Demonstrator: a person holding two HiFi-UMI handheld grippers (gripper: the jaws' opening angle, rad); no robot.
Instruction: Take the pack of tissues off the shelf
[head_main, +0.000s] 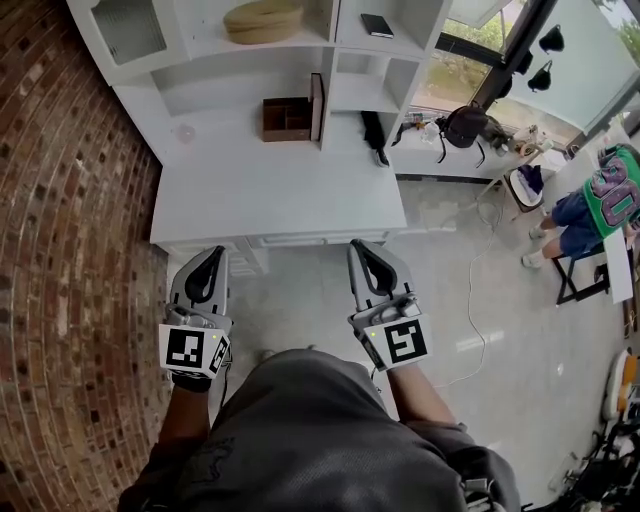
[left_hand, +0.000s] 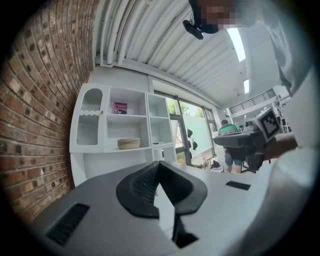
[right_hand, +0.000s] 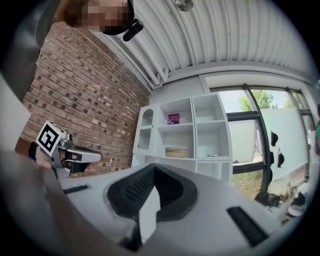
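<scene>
White counter (head_main: 270, 190) w/ white shelf unit (head_main: 350, 60), red brick wall (head_main: 60, 200) alongside.
L gripper (head_main: 214, 256), R gripper (head_main: 359, 250) at front edge: jaws closed, empty.

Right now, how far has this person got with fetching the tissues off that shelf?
Nothing looks done yet: the pink pack, likely the tissues, sits in an upper compartment of the white shelf unit. In hand: nothing. The left gripper and right gripper are both shut and empty, held level short of the desk. Left to do: reach in, open a gripper, grasp the pack, lift it off.
</scene>
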